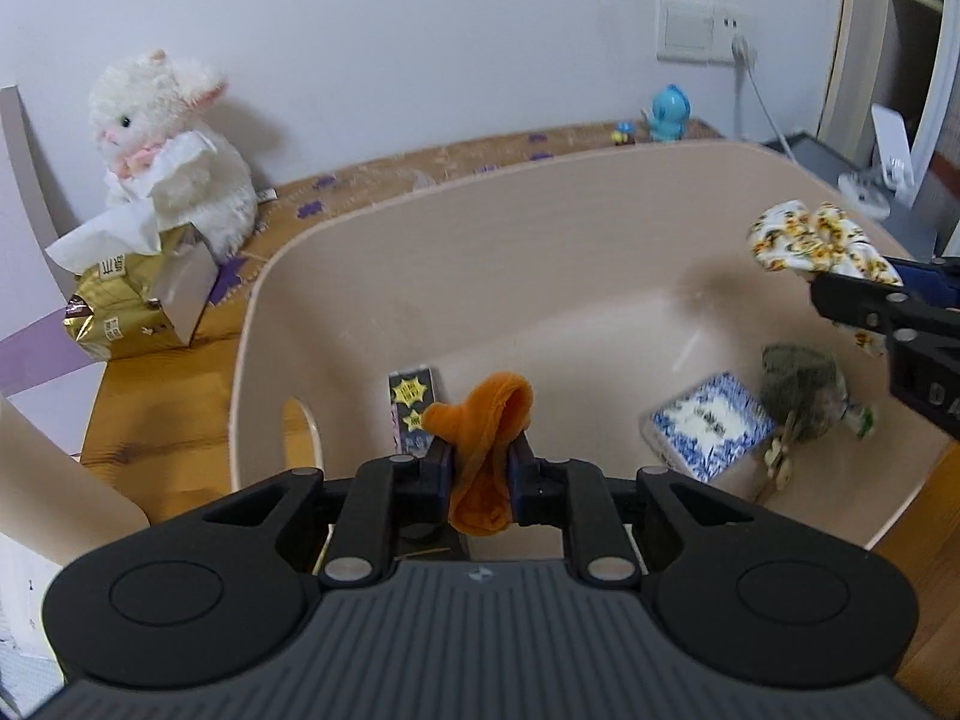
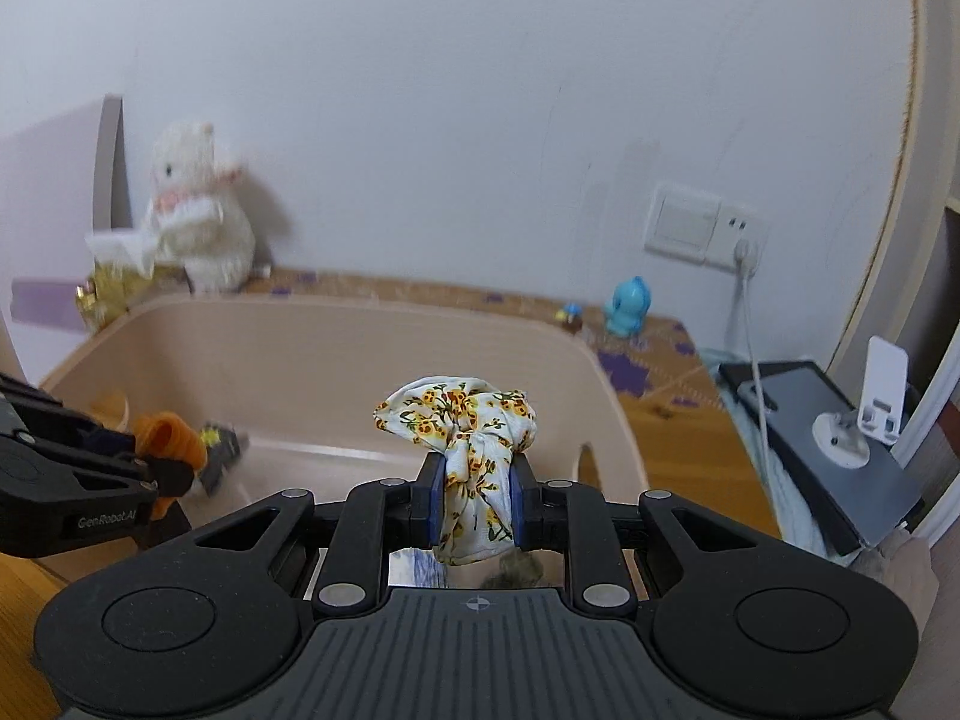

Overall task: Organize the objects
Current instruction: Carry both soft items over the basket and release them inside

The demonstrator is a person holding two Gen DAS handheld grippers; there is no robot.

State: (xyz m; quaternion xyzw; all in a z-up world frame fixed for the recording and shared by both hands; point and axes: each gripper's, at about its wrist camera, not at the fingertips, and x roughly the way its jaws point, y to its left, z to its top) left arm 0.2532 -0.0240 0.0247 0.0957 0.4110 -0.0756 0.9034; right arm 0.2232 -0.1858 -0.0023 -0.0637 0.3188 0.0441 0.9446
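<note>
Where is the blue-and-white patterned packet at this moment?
In the left wrist view, the blue-and-white patterned packet lies on the floor of the beige plastic tub, toward its right side, beside a grey-green bundle.

We saw an orange scrunchie and a white scrunchie printed with yellow flowers and green leaves. The bin was pale beige; inside lay a blue-and-white patterned packet and a black box with yellow starbursts. The plush rabbit was white with pink trim, the tissue pack gold, the figurine blue.
</note>
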